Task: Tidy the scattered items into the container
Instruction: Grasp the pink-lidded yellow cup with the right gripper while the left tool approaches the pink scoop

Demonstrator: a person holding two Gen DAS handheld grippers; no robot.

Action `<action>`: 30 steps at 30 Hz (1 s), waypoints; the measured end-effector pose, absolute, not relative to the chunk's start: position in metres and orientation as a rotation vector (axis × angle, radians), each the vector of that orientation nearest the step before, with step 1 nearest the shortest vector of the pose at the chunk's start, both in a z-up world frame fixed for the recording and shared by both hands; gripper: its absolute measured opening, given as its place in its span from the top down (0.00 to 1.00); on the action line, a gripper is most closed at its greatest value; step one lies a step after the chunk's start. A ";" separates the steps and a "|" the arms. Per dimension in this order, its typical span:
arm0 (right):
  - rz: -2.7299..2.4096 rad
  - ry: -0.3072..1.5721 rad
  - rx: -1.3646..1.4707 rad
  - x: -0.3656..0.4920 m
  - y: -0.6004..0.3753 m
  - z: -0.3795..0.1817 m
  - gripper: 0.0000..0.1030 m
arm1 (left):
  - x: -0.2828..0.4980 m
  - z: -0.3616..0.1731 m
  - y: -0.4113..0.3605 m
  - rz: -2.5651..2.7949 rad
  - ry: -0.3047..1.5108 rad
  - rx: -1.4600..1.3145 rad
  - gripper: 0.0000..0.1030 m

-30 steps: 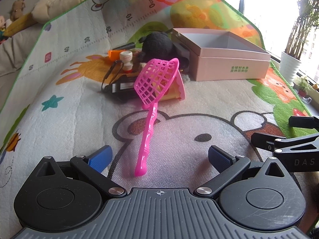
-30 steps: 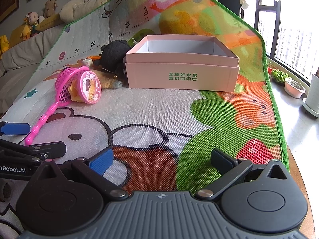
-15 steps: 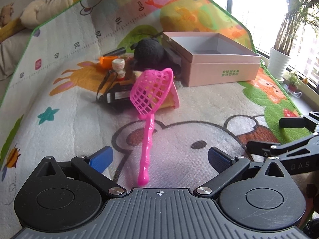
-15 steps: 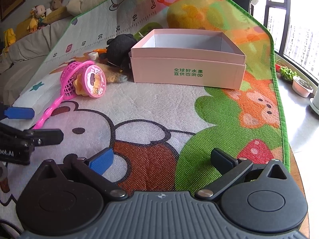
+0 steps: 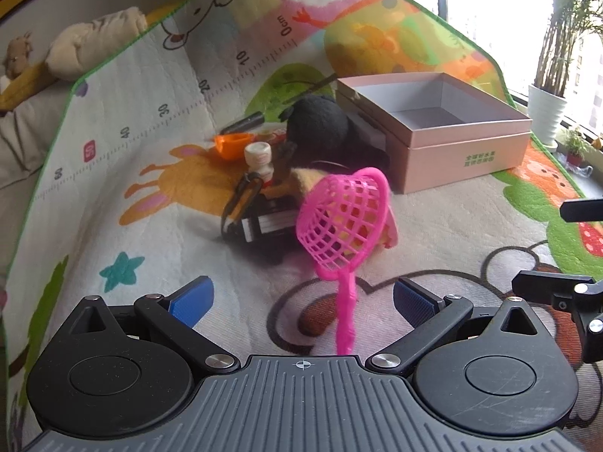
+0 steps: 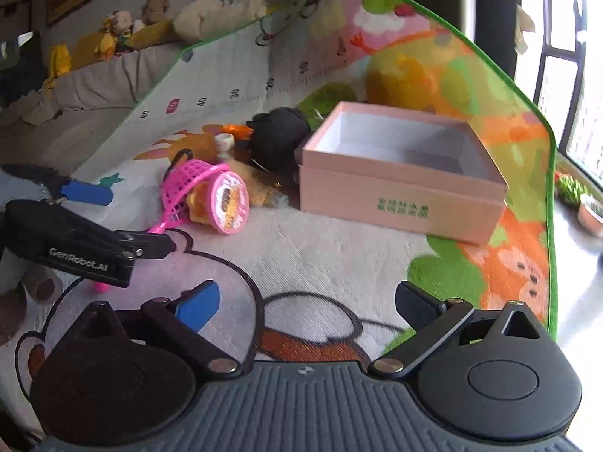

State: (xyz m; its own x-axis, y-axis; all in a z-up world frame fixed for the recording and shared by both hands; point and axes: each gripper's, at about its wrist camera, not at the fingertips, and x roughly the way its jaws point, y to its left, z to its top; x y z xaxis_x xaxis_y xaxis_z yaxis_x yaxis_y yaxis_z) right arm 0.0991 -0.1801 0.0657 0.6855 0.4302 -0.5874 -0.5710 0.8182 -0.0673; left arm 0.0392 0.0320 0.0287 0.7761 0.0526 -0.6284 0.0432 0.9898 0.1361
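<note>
An empty pink box [image 5: 463,150] [image 6: 399,196] stands on the play mat. Left of it lies a pile: a black plush [image 5: 316,128], an orange cup [image 5: 231,145], a small white bottle [image 5: 258,154], a black device with a strap [image 5: 260,222] and a pink toy net [image 5: 343,226] [image 6: 184,184] leaning on a round pink-rimmed toy [image 6: 230,203]. My left gripper [image 5: 301,301] is open, and the net's handle runs between its fingers without touching them. My right gripper [image 6: 309,305] hovers over the mat to the right; its jaws are closing on nothing.
The mat [image 5: 113,173] folds up against a sofa at the back, where stuffed toys [image 6: 124,26] sit. Its green edge [image 6: 550,226] drops to the floor on the right. A white potted plant [image 5: 546,113] stands by the window.
My left gripper has moved forward toward the pile, so the net's handle now reaches between its fingers. My right gripper has risen and rolled, and its jaws have narrowed.
</note>
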 end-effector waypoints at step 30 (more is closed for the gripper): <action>0.462 0.545 -0.395 0.134 -0.204 0.062 0.77 | 0.060 0.039 0.042 -0.176 0.631 0.078 0.00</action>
